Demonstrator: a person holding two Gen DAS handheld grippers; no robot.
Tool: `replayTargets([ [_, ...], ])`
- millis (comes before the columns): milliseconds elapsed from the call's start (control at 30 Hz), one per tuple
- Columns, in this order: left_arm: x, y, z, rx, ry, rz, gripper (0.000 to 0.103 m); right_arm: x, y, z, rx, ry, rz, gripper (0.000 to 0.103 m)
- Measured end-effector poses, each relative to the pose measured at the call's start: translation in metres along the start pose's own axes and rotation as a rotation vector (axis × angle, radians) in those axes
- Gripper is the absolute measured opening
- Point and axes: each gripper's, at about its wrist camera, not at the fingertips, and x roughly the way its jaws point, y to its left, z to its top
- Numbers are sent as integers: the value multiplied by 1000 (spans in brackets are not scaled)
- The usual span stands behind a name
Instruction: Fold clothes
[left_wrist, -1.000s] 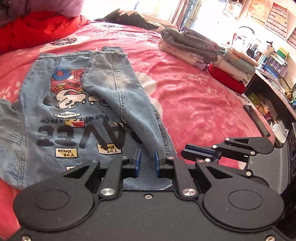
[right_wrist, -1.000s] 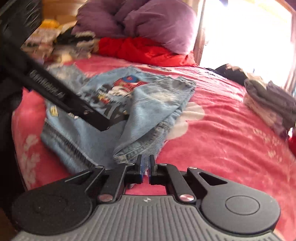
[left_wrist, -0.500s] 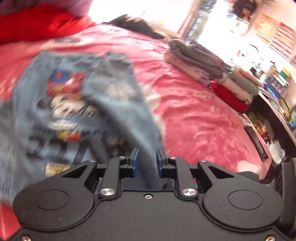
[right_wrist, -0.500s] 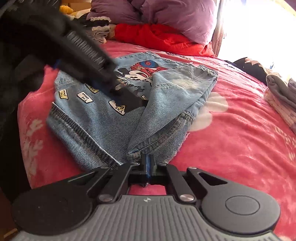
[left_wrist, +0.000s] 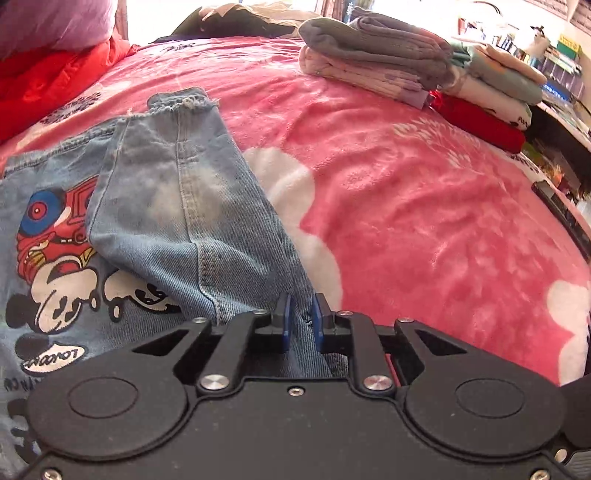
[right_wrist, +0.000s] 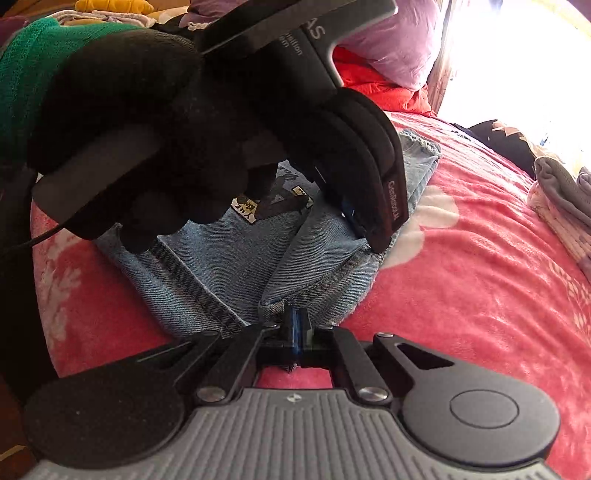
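Advanced since the earlier frame: left gripper, formerly back from the folded sleeve, now astride the sleeve's right-hand edge at lower centre of the left wrist view. Jaws opened a little over that second; narrow gap now, denim lying between the blue pads, firm pressure not confirmed. Right gripper closed since the earlier frame; now clamped on the hem corner of the denim jacket at lower centre of its own view, a scrap of fabric showing below the pads.

Located: jacket back-side up with cartoon print, spread on the pink blanket of the bed, left half of the left wrist view. One sleeve folded across the back. Gloved hand carrying the left tool fills the upper left of the right wrist view, its tip down on the sleeve edge above the hem. Stack of folded clothes at upper right, well apart.

Judged step: securing two points along the right side for the next fold across.

Recommended:
- Close left jaws fully on the denim before lifting; check that both layers are caught, not the top one alone.
- Lift both grips together, keeping the edge between them taut.
- Carry across without dragging, so the folded sleeve stays in place.
- Lay edges flush before releasing.

Risk noted: thick seam slipping from a shallow right-hand bite.
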Motion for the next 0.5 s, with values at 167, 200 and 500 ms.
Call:
replayTargets([
  [167, -23, -2, 24, 3, -59, -10, 15, -2, 2, 1, -11, -6, -4, 5],
  [200, -18, -2, 26, 3, -51, -3, 15, -2, 1, 1, -11, -6, -4, 5],
  [500, -40, 25, 14, -141, -85, -45, 26, -3, -13, 0, 64, -14, 35, 5],
])
